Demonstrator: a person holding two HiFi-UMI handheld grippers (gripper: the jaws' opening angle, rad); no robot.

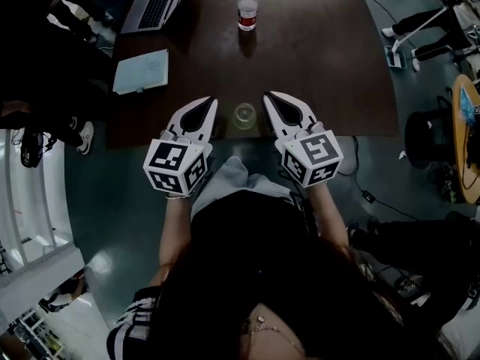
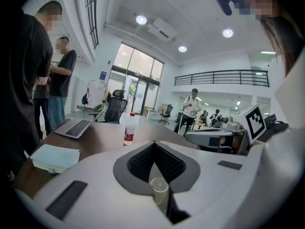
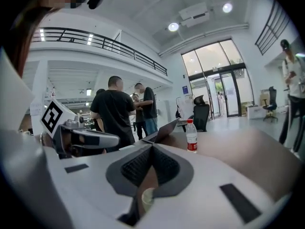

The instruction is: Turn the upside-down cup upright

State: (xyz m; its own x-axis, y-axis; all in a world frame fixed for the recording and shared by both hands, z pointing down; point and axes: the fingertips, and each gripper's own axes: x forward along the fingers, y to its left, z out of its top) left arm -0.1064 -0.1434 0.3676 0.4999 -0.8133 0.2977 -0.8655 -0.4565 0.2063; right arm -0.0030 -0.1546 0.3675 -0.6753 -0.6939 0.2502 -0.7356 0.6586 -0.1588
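The cup (image 1: 244, 115) stands at the near edge of the tabletop (image 1: 322, 58), about midway along it, in the gap between my two tongs and touched by neither. From above I look down on a pale round rim with the dark wood showing through it. It seems to be thin clear plastic, so I can't be sure which end is up. I judge that it sits mouth up and the turning is done.

My left tongs (image 1: 211, 101) are clenched on nothing, their tips pressed together, and my right tongs (image 1: 268, 94) are closed and empty too. Both hover just beside the cup, one on each flank, pointing towards the far edge. I take that for a resting pose that leaves the light cup alone so a nudge cannot tip it.

Each tongs' own camera shows ribbed dark pads meeting in a point, set in smooth white shells. The cup peeps through the slot below them — beyond the jaws, not between the pads.

A water bottle (image 1: 247, 7) with a red cap and label stands by the far edge. A laptop (image 1: 155, 4) lies at the far left corner, and a pale flat notebook (image 1: 141, 71) lies near the left edge.
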